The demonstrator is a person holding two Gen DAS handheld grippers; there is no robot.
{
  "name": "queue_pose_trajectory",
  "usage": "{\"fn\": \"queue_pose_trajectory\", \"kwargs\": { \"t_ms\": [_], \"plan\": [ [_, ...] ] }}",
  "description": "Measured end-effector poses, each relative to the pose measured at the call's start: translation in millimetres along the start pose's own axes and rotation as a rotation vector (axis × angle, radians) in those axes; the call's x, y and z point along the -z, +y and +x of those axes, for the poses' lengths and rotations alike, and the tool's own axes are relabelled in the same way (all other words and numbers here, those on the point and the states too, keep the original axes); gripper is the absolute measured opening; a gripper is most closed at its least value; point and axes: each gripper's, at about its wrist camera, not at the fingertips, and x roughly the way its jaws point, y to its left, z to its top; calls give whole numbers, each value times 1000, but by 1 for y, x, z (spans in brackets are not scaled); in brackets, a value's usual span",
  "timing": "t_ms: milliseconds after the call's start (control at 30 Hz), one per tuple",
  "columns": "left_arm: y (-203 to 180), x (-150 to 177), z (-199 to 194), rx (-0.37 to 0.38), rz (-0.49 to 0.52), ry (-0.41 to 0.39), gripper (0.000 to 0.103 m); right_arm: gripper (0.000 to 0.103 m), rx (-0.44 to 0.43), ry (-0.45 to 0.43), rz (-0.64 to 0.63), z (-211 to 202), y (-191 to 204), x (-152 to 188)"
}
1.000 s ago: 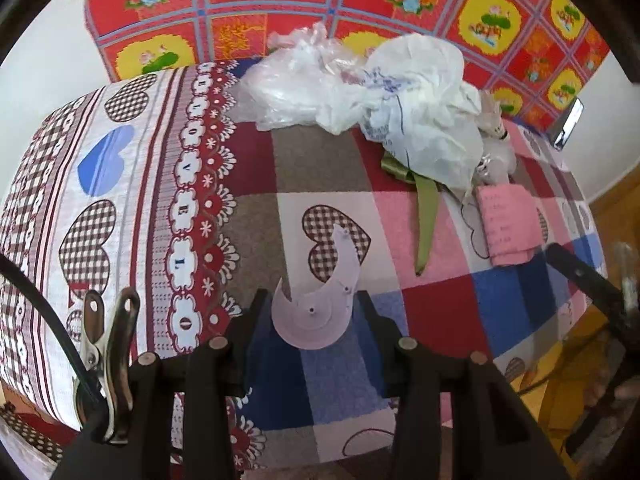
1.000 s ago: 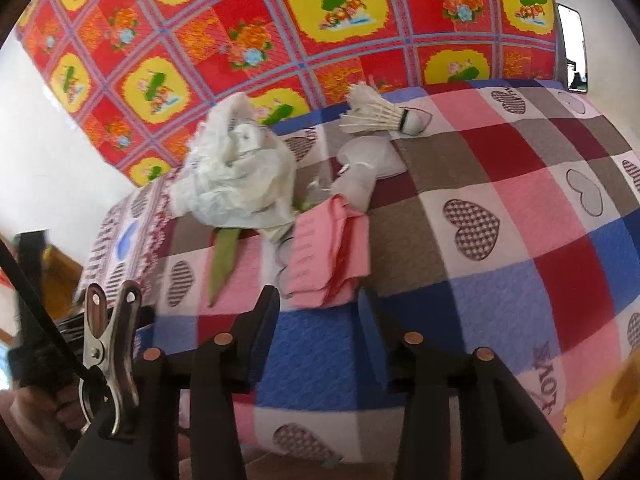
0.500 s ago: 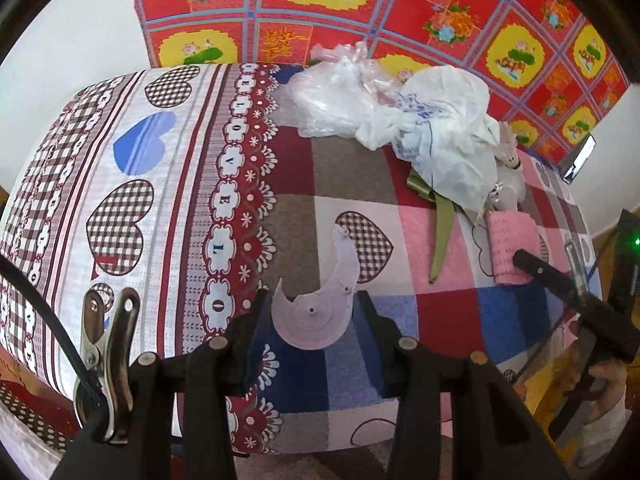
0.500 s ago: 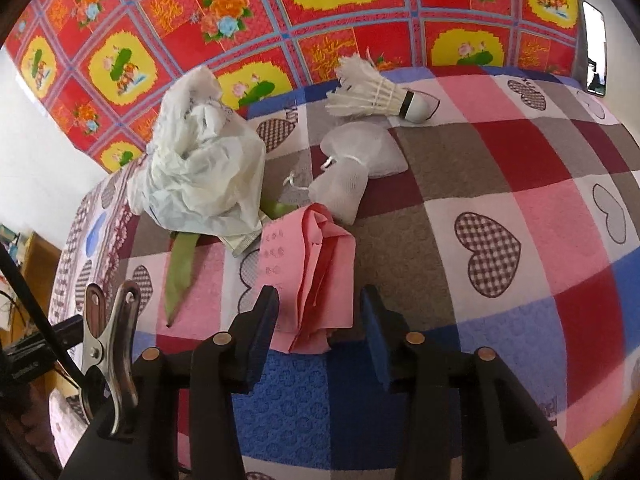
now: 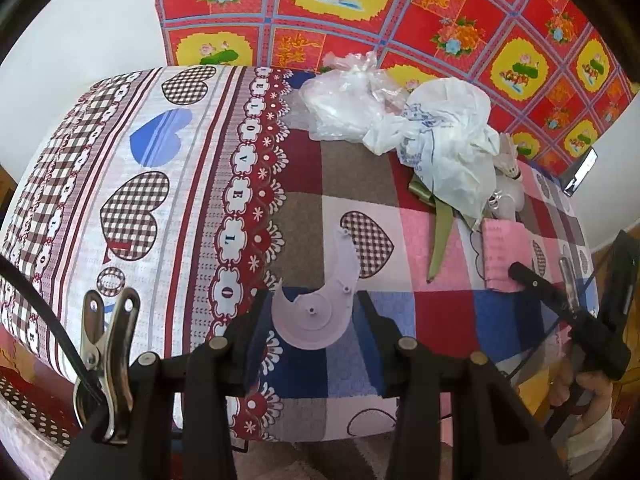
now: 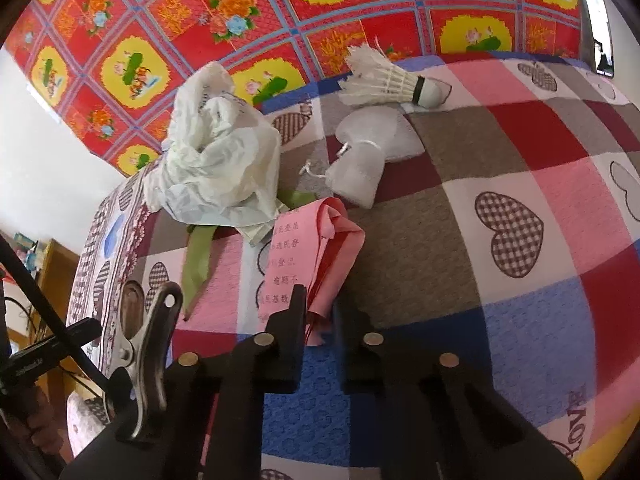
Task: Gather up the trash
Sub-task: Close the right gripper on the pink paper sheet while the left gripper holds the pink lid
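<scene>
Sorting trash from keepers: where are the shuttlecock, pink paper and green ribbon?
shuttlecock (image 6: 390, 78), right wrist view, feather skirt.
pink paper (image 6: 282, 256), right wrist view, printed face.
green ribbon (image 6: 196, 266), right wrist view, lower tail.

Bright, even daylight; sharp centre; fisheye-warped, dark-cornered edges.

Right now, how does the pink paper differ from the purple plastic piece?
The pink paper is soft, folded and printed with text; the purple plastic piece is stiff, flat and crescent-shaped, with a broken-looking edge. The right gripper is closing its jaws on the paper's near end, with the paper between them; the left gripper holds the plastic piece between wide-set jaws. Both pieces are pale-coloured, and each has a gripper on it.
</scene>
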Motion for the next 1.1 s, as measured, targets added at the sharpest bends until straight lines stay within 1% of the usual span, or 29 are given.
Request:
{"fn": "queue_pose_trajectory", "kwargs": {
  "t_ms": [167, 433, 667, 1100],
  "plan": [
    [4, 2, -7, -2, -8, -15, 44, 7, -28, -19, -9, -8, 6, 4],
    [20, 4, -16, 1, -25, -32, 44, 7, -65, -31, -31, -21, 24, 12],
    [45, 6, -29, -8, -35, -46, 44, 7, -100, -39, -79, -26, 62, 18],
    [110, 11, -68, -35, -65, -95, 44, 7, -144, -57, -168, -35, 143, 35]
  ]
}}
